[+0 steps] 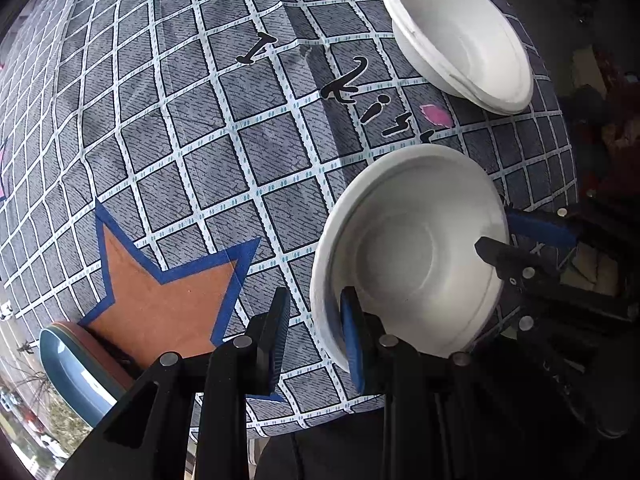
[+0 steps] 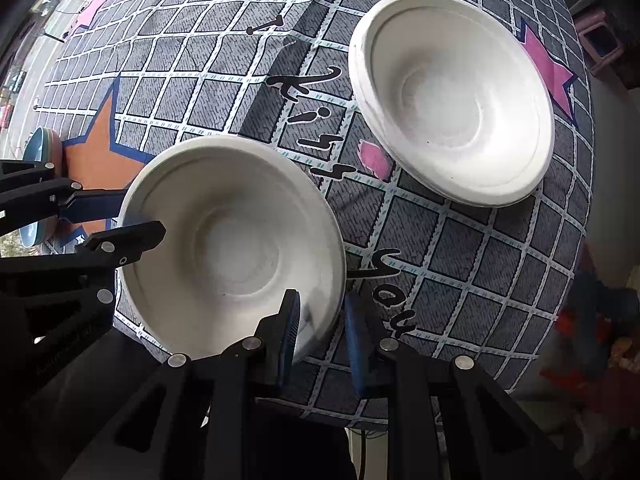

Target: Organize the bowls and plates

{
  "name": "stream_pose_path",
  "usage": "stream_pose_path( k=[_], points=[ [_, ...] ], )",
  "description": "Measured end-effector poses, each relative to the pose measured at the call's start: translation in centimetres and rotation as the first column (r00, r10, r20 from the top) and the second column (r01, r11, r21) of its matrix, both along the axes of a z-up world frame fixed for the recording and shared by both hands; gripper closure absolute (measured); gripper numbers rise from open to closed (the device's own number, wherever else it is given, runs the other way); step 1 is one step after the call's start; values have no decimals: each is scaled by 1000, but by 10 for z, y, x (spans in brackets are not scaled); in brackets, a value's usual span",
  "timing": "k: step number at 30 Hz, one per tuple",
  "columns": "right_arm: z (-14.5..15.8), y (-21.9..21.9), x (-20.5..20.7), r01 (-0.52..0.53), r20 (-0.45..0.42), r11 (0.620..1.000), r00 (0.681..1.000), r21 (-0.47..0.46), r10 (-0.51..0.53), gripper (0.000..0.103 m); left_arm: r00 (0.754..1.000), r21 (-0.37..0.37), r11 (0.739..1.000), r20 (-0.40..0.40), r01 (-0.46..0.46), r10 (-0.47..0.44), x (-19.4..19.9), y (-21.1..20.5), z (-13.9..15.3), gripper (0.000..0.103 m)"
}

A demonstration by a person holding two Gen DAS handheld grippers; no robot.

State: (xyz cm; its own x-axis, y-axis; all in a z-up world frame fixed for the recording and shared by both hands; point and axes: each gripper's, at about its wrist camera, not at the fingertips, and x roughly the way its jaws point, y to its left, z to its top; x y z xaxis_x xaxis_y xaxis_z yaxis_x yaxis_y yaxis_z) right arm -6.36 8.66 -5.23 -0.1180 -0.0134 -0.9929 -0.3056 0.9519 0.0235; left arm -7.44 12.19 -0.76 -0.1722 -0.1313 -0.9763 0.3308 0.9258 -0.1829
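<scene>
Two white bowls sit empty on the checked tablecloth [image 2: 460,260]: the near bowl [image 2: 228,244] at centre, the far bowl [image 2: 452,100] at its two o'clock, apart. Both grippers straddle the near bowl's rim with jaws spread: right gripper [image 2: 320,336] at five o'clock, left gripper [image 1: 316,340] at nine. Stacked blue plates [image 1: 76,368] lie beyond the left gripper.

Grey tablecloth [image 1: 192,128] with white grid lines covers the table, printed with an orange blue-edged star [image 1: 160,292], pink star [image 2: 554,76], small pink patch [image 2: 376,162] and black script lettering [image 2: 308,120]; blurred red and blue clutter [image 2: 600,344] beside the table edge.
</scene>
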Motion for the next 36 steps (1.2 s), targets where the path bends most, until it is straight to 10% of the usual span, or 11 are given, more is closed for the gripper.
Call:
stream_pose_path(
  k=[36],
  points=[
    [5,-1,-7,-10,34,1000,999,19,9,80,999,-12,1000,44,10,-10,-4,-7,11,74]
  ],
)
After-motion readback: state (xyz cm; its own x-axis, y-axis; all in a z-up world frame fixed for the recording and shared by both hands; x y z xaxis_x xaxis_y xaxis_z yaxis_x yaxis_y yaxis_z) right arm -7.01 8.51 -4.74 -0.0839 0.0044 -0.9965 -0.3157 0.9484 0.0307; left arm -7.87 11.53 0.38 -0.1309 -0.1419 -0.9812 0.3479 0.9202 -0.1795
